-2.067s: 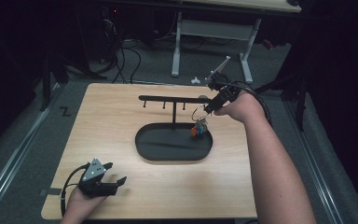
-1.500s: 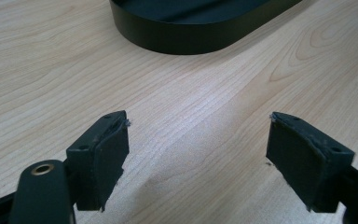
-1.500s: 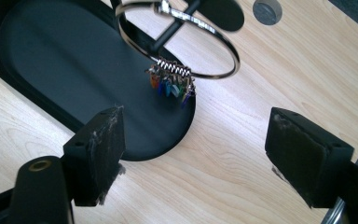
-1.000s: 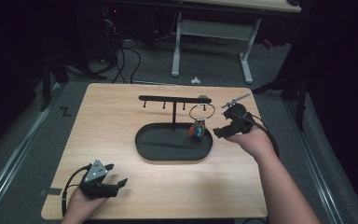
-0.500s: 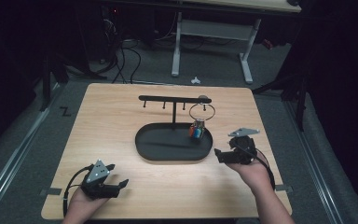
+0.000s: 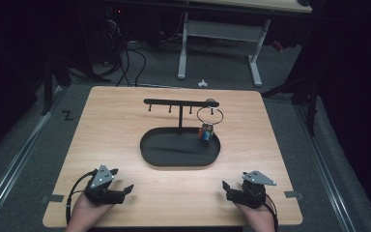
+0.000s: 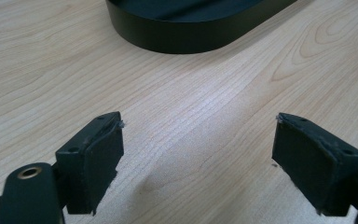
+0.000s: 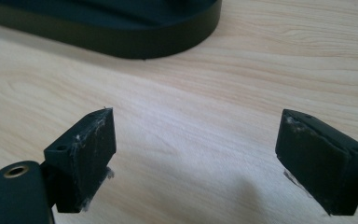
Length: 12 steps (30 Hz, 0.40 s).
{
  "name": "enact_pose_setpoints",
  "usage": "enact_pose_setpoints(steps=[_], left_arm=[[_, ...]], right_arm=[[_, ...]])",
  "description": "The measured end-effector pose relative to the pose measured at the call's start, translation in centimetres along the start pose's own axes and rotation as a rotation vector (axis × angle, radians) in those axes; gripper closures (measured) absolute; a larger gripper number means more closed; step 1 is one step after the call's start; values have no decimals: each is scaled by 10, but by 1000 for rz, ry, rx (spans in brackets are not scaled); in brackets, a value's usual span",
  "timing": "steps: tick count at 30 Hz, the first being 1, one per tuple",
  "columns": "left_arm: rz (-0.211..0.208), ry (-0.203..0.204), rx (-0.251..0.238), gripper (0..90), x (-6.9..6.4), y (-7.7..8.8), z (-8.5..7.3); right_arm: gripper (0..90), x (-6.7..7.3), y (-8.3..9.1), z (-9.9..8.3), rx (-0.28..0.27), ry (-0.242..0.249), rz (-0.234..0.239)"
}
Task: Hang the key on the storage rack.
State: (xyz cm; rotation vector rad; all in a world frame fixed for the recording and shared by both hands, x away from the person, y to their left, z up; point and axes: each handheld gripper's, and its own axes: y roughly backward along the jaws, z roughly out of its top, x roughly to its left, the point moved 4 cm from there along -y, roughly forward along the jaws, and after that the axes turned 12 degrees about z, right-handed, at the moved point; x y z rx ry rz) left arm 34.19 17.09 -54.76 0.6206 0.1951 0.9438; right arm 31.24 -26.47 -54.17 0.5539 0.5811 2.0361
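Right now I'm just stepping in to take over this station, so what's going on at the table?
A person rests a gripper in each hand at the near edge of the wooden table. The left gripper and right gripper are both open and empty. In the middle stands a black rack on an oval tray, with a key ring and its colourful charm hanging from the rack's right end.

surface (image 6: 125, 121): light wood top, rounded corners, grain clear in both gripper views
tray (image 6: 159, 154): black oval, low wall, sits about mid-surface; its rim is at the top of both gripper views
stand (image 6: 180, 108): black post with crossbar, rises from the tray's far side
left gripper (image 6: 121, 189): resting on near-left part of surface, jaws apart
right gripper (image 6: 228, 189): resting on near-right part, jaws apart
floor (image 6: 24, 159): grey carpet around the surface
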Motion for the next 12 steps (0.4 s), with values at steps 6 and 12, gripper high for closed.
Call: enact_pose_setpoints(steps=[6, 12], left_arm=[[2, 4, -14, 154, 0, 0, 2], [2, 0, -21, 153, 1, 3, 2]], right_arm=[[123, -2, 1, -5, 12, 10, -18], [119, -3, 2, -3, -2, -6, -34]])
